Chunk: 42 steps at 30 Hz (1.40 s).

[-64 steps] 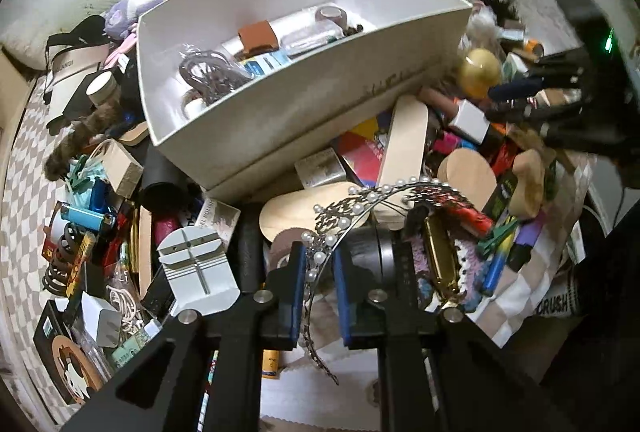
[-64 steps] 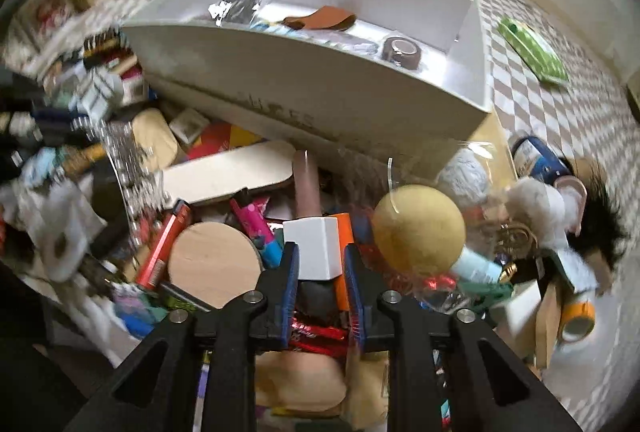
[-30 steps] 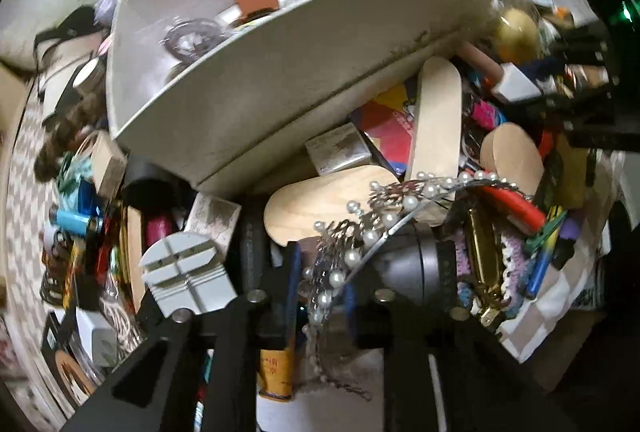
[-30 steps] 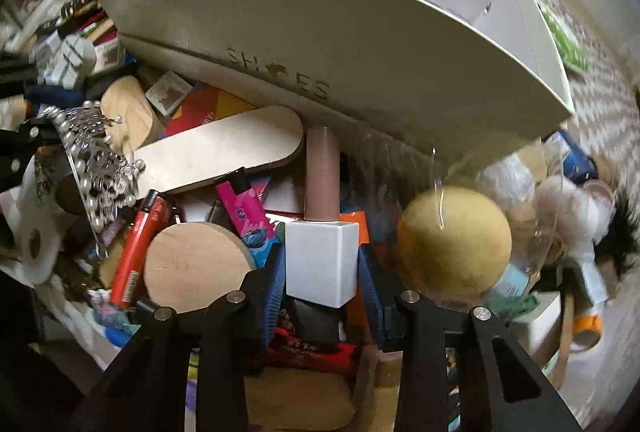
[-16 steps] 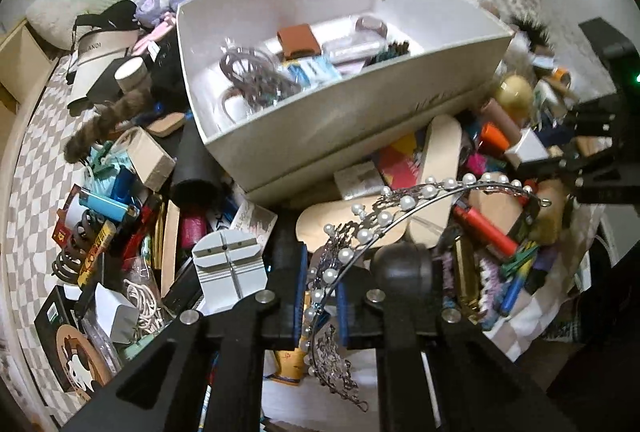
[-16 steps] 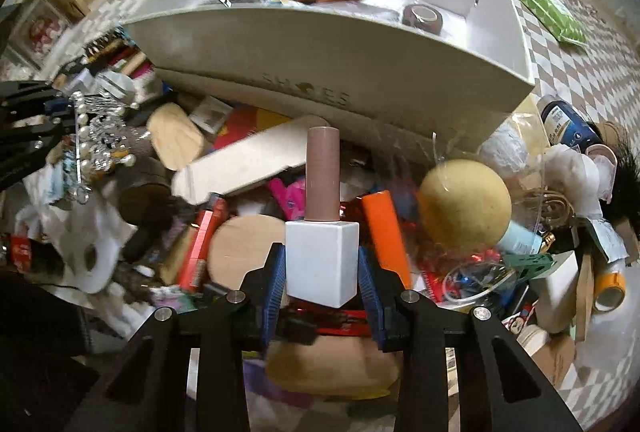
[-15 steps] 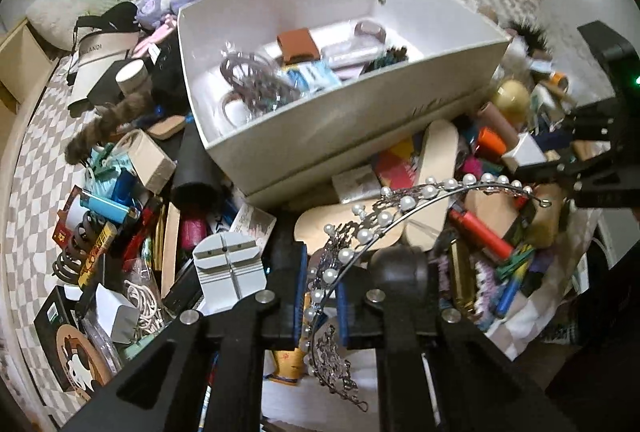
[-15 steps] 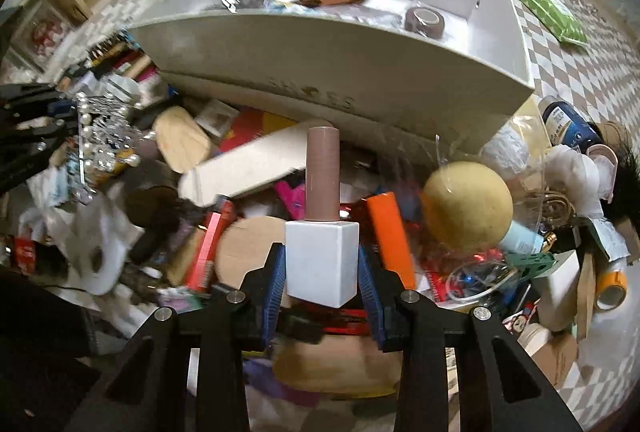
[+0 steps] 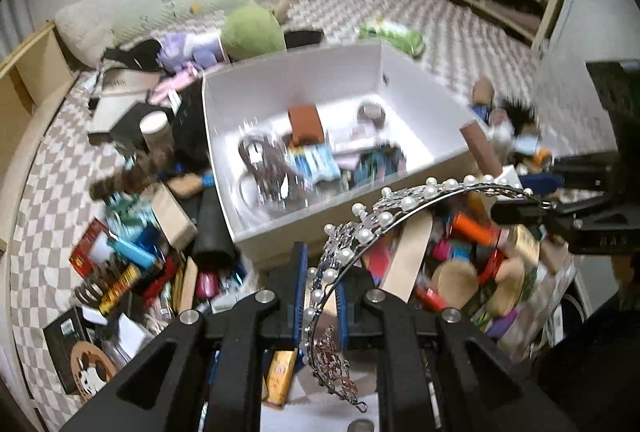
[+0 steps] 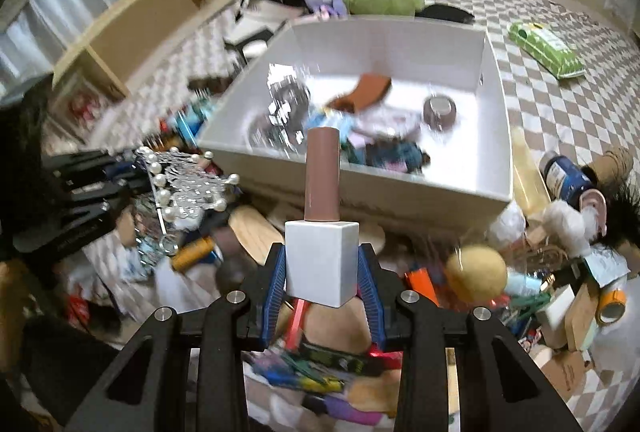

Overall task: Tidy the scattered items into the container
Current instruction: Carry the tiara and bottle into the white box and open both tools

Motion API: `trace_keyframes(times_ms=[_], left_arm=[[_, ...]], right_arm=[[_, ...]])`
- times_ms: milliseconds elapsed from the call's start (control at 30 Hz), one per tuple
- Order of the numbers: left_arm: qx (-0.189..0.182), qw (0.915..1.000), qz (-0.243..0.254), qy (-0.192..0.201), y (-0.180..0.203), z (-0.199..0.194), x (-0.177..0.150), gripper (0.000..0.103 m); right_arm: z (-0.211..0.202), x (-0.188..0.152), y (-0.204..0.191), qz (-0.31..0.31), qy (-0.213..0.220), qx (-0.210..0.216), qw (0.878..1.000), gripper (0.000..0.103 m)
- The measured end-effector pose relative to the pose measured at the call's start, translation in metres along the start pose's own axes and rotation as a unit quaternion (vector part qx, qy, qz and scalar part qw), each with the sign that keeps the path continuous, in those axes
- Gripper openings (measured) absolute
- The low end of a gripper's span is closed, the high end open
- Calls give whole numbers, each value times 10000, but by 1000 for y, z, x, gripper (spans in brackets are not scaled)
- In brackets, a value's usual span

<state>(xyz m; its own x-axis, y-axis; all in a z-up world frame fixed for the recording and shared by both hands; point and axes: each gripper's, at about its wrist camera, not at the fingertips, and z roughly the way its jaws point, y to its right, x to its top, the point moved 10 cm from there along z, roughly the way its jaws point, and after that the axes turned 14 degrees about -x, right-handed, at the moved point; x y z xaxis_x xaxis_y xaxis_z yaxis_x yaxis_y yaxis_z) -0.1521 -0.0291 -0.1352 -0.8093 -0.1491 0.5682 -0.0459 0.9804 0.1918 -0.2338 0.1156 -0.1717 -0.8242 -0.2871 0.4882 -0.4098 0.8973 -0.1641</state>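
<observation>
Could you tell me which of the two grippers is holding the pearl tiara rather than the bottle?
The left gripper is shut on the pearl tiara; the right gripper clamps the white bottle with a brown cap.

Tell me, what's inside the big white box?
In the white box: a brown pouch, a tape roll, a shiny wrapped bundle and blurry blue packets. Anything underneath them is covered.

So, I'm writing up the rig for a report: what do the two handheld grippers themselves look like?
Both look alike. The left gripper and right gripper have matte black angular frames with triangular cut-outs, round silver screw heads along the links, and blue ribbed pads lining the fingers. Faint embossed lettering shows on the right gripper's body in the left wrist view. No cables or sleeves are visible.
</observation>
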Motion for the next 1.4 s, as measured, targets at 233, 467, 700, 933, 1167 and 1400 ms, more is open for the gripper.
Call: trace_keyframes(times_ms=[233,467,700,933,1167,1400], left_arm=[[80,9982,-143,571,-2,-17,41,13],[215,9945,-336,966,-10,-14,74,13],[504,9902,-503,1199,-25,-2,95,13],[764,9900,-450,1100,-40,20,106,13],[952,9909,-492,810,-65,43,99,13],[1067,9915,-555,491,-84,66,89,13]], right_arm=[[-19,39,-1,376,428,139,9983,37],[-14,68,3,731,562,137,9956,37],[0,87,6,969,592,77,9935,37],[30,99,12,1123,438,-115,9926,37],[65,101,11,1200,55,-163,9926,37],[88,100,37,1539,-194,-370,9872,37]])
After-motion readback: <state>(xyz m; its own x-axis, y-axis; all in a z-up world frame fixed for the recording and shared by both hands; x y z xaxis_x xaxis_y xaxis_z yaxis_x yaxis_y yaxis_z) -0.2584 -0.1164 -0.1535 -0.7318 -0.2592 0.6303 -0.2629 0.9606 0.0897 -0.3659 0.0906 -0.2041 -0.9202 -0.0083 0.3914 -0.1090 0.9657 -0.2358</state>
